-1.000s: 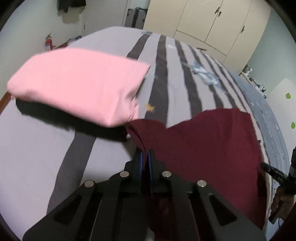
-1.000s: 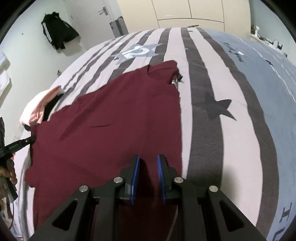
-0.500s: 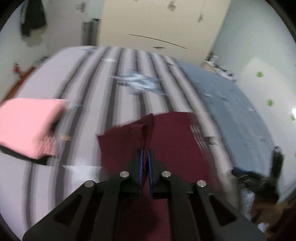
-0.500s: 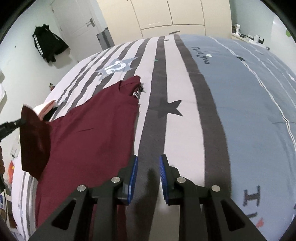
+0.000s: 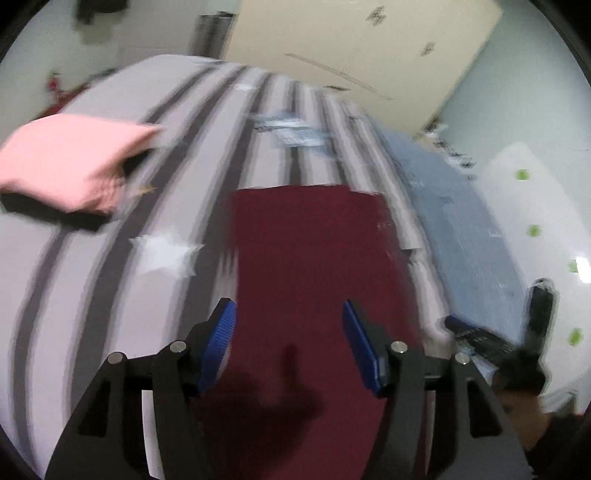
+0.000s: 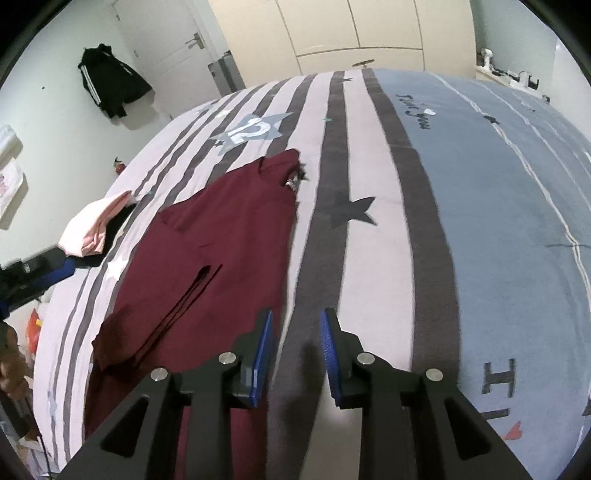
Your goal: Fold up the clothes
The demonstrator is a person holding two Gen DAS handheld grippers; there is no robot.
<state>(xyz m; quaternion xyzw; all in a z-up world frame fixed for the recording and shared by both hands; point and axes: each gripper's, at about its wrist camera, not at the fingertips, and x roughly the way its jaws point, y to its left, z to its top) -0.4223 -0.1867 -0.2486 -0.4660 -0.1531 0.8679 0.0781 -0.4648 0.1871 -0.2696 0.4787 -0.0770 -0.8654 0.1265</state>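
Left wrist view: left claw (image 5: 288, 332) spread wide, holding nothing, above the maroon T-shirt (image 5: 314, 258) lying on the striped bed (image 5: 110, 295). Folded pink garment (image 5: 70, 162) lies left of the T-shirt.

Right wrist view: right claw (image 6: 295, 343) spread, empty, over the bed (image 6: 406, 221) just right of the T-shirt (image 6: 221, 251), whose sleeve is folded inward.

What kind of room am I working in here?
Most likely a bedroom: the maroon shirt lies on a bed with a striped cover, cream wardrobe doors stand behind it, and a jacket hangs on the wall.
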